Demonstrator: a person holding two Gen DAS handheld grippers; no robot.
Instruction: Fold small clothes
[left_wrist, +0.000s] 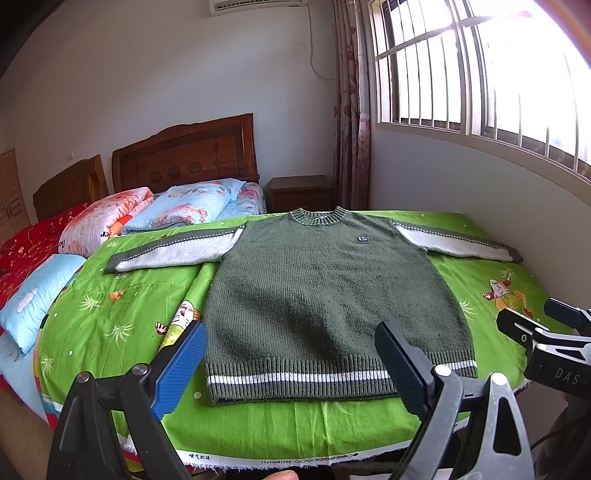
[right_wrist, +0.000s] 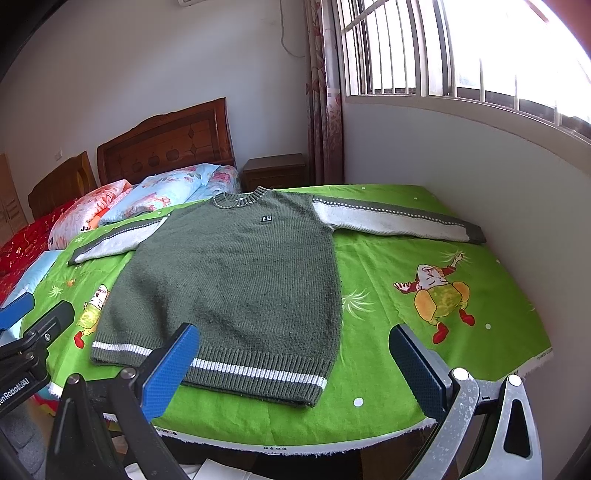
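Note:
A small dark green knit sweater (left_wrist: 325, 288) (right_wrist: 232, 269) lies flat and face up on the green cartoon-print cloth (left_wrist: 122, 317) (right_wrist: 406, 266), hem toward me. Both grey-and-green sleeves stretch straight out: left sleeve (left_wrist: 173, 251), right sleeve (right_wrist: 395, 219). My left gripper (left_wrist: 291, 362) hovers open above the hem, blue pads apart, nothing between them. My right gripper (right_wrist: 295, 365) hangs open over the hem's right corner, also holding nothing. Each gripper shows at the edge of the other's view: right gripper (left_wrist: 550, 332), left gripper (right_wrist: 29, 321).
The cloth covers a table whose front edge (right_wrist: 295, 443) is close to me. A wall with a barred window (left_wrist: 461, 74) runs along the right. Beds with pillows and quilts (left_wrist: 110, 218) stand at the left; a wooden nightstand (left_wrist: 301, 192) sits behind.

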